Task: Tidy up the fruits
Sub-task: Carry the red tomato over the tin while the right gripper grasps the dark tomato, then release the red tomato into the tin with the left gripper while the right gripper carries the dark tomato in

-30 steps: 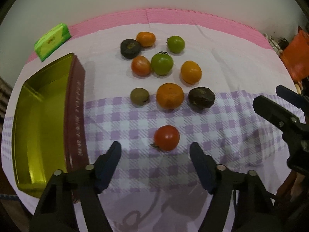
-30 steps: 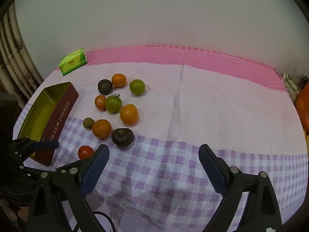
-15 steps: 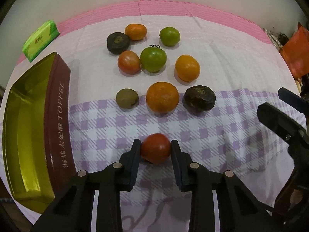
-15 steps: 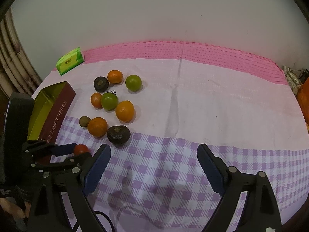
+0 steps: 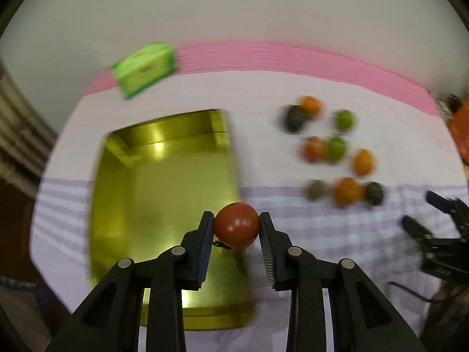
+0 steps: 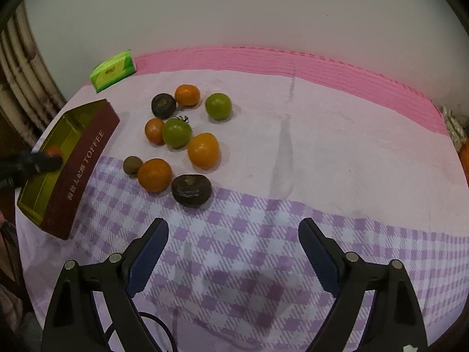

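My left gripper (image 5: 236, 220) is shut on a red tomato (image 5: 236, 224) and holds it above the right rim of the gold-lined toffee tin (image 5: 164, 176). The right wrist view shows that gripper (image 6: 44, 158) over the tin (image 6: 82, 164) at the far left. Several fruits lie in a cluster on the cloth: oranges (image 6: 154, 174), green tomatoes (image 6: 176, 133), dark round fruits (image 6: 191, 190) and a small brown one (image 6: 132, 165). My right gripper (image 6: 233, 231) hangs over the checked cloth in front of the cluster; its jaws stand wide and are closing slightly with nothing between them.
A green tissue pack (image 6: 112, 70) lies at the back left near the wall. The pink and purple-checked cloth (image 6: 293, 220) covers a round table. An orange object (image 5: 461, 135) sits at the far right edge.
The left gripper closed on the red tomato, lifted it off the cloth and swung left over the tin. The right gripper sank slightly toward the cloth.
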### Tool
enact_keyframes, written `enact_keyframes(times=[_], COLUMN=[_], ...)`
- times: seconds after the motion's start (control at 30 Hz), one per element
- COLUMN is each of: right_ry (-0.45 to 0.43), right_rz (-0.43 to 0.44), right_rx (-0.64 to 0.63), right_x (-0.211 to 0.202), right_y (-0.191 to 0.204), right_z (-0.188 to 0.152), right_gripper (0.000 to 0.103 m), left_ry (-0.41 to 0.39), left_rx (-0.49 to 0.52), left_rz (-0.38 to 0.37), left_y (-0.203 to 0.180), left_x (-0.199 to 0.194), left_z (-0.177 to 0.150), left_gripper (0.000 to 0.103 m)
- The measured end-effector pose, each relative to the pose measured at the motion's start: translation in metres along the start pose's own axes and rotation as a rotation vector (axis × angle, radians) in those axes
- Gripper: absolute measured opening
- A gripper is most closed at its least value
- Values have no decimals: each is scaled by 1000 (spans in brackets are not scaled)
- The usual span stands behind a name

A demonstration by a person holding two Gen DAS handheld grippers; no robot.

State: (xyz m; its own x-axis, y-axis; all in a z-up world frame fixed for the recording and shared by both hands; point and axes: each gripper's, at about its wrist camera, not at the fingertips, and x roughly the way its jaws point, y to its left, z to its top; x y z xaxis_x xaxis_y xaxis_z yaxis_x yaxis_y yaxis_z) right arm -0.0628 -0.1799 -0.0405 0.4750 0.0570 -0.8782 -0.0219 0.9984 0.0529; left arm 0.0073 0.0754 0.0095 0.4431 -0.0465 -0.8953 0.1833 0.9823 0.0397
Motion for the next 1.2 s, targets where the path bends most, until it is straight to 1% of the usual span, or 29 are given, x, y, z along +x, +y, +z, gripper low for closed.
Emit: enact_keyframes(times=[0.03, 0.1, 0.13, 0.17, 0.2, 0.27, 0.37, 0.53, 0.6, 0.73, 0.83, 1.07, 1.13, 1.2], right_ry=[1, 7, 9, 14, 12, 14, 23, 36, 44, 65, 76, 73, 64, 53], right_rz=[5, 16, 24, 32, 35, 42, 62, 68, 72, 76, 90, 71, 56, 27], right_rx=[-2, -4, -3, -3, -5, -15, -9, -1, 4, 16, 25, 23, 18, -3], right_x=[2, 7, 9, 11, 13, 18, 25, 39, 43, 50, 53, 52, 50, 45], right_y=[2, 5, 7, 9, 11, 16, 21, 27, 28, 29, 29, 31, 33, 36], right_z=[1, 1, 2, 2, 3, 6, 12, 24, 26, 28, 29, 28, 28, 28], right_gripper=[85, 79, 78, 77, 73, 70, 65, 61, 51, 48, 37, 36, 36, 36], left_ry=[9, 35, 43, 52, 63, 86, 120, 165, 169, 188, 182, 179, 180, 177], left_rx=[-12, -48, -55, -59, -67, -74, -69, -78, -79, -81, -80, -64, -65, -67], left_rz=[13, 36, 43, 53, 64, 74, 101, 114, 119, 120, 120, 137, 135, 121], left_y=[12, 34, 45, 51, 60, 67, 72, 79, 81, 84, 84, 82, 82, 82], left_x=[2, 9, 12, 16, 20, 28, 39, 55, 58, 62, 63, 66, 66, 67], left_z=[-2, -5, -6, -8, -12, -15, -21, -29, -31, -31, -32, -32, -32, -33], left_gripper=[32, 32, 32, 32, 32, 32, 32, 32, 32, 32, 33, 33, 33, 36])
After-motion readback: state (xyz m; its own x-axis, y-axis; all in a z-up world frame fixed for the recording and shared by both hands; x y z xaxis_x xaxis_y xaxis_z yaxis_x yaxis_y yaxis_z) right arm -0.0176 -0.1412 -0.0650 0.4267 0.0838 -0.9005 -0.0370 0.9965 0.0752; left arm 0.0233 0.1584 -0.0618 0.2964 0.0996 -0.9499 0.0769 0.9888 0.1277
